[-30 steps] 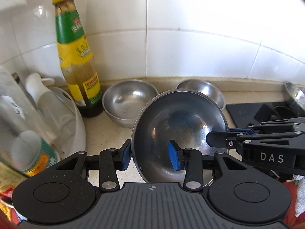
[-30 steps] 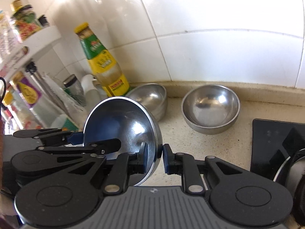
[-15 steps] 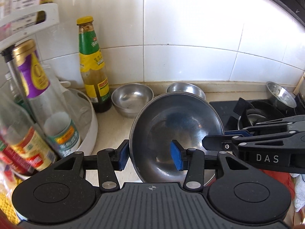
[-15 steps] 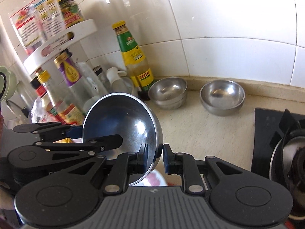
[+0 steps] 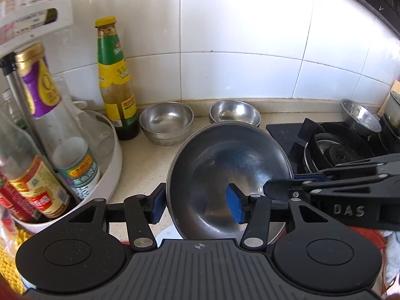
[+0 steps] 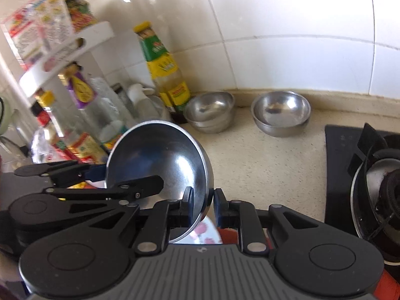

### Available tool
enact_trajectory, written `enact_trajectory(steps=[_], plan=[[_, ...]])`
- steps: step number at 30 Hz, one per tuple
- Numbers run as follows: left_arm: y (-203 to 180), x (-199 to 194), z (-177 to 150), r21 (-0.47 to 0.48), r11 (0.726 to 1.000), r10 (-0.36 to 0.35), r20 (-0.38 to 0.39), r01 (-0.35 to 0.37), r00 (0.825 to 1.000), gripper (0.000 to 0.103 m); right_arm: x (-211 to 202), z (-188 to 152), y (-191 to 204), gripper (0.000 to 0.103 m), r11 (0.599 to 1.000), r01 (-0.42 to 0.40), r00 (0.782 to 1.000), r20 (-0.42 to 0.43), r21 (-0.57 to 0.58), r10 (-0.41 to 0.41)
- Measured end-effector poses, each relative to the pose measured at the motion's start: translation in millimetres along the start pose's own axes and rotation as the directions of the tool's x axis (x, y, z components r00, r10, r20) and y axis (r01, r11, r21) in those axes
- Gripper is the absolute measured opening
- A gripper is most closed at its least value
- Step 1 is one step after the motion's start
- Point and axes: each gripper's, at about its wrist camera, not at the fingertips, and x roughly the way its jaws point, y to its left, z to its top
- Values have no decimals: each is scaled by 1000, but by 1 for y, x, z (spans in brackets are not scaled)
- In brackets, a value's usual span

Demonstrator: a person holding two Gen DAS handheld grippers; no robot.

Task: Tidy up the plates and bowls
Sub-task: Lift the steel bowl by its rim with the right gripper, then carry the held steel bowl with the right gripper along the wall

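Landmark: the steel bowl (image 5: 230,172) held tilted above the counter (image 6: 262,165); all places below are told from it.

Right gripper (image 6: 203,203): clenched on the bowl's near rim, one pad inside the wall and one outside, both pressing the metal. In the left wrist view it reaches in from the right edge (image 5: 268,190) and meets the bowl's right rim.

Left gripper (image 5: 196,205): jaws partly apart and just opening further. The left pad stands outside the bowl's left wall with a thin gap showing; the right pad (image 5: 233,206) hangs inside the hollow, off the wall as far as can be seen. It does not grip the bowl.

Bowl's place: up off the counter, mouth turned toward the left gripper, over a white plate with pink flowers (image 6: 207,232).

Nested bowls, left stack (image 5: 166,122): behind the held bowl, on the counter near the wall, just beside the green-labelled sauce bottle (image 5: 116,80).

Nested bowls, right stack (image 5: 235,112): behind the held bowl, partly hidden by its far rim.

Stove (image 5: 337,147): to its right.

White bottle rack (image 5: 110,165): to its left.
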Motion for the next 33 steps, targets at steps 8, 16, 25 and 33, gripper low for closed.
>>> enact_trajectory(steps=[8, 16, 25, 33], plan=[[-5, 58, 14, -10, 1000, -28, -51, 27, 998, 59, 42, 16, -39, 20, 995, 49, 996, -75, 87, -42], [-10, 113, 16, -19, 999, -49, -147, 47, 988, 59, 79, 26, -69, 20, 991, 63, 985, -168, 115, -43], [2, 141, 24, -26, 996, -89, -219, 85, 972, 55, 93, 39, -93, 23, 991, 10, 972, -232, 130, 21], [19, 141, 61, -55, 997, -57, -164, 48, 985, 58, 79, 79, -120, 26, 983, 56, 993, -111, 172, -37]])
